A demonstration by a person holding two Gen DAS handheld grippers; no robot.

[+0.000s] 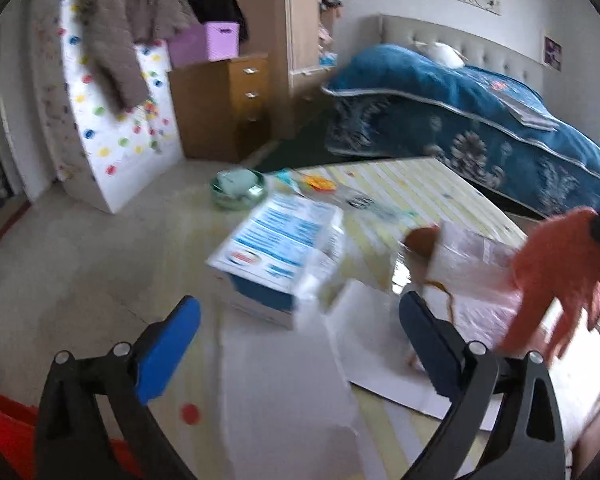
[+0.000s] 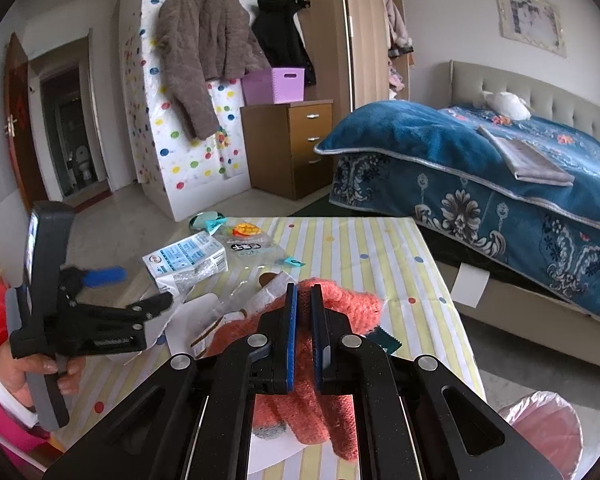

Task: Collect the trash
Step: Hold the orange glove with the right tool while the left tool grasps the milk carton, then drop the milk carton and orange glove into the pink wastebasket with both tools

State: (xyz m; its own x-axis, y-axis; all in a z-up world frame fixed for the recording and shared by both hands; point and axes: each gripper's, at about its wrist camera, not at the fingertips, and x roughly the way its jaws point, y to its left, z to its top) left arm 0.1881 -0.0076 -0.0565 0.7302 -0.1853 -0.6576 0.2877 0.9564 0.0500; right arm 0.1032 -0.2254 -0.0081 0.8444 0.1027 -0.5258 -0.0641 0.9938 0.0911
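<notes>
Barely begun: blue-and-white carton (image 2: pixel 185 262), clear wrapper (image 2: pixel 252 246) and torn paper (image 1: pixel 384 344) lay scattered on the striped bench (image 2: pixel 360 248), none yet bagged. Left gripper (image 1: pixel 300 336) hovered over the paper, fingers spread wide, empty. Right gripper (image 2: pixel 304 332) clamped on orange knit glove (image 2: pixel 348 300). Pink-lined bin (image 2: pixel 548 428) waited beside the bench.

A table (image 2: pixel 360 248) covered in a yellow-striped, dotted cloth is seen. On it are laid a blue-and-white carton (image 2: pixel 186 262), a clear wrapper (image 2: pixel 252 246), white paper (image 1: pixel 380 344) and an orange knitted glove (image 2: pixel 340 300).
</notes>
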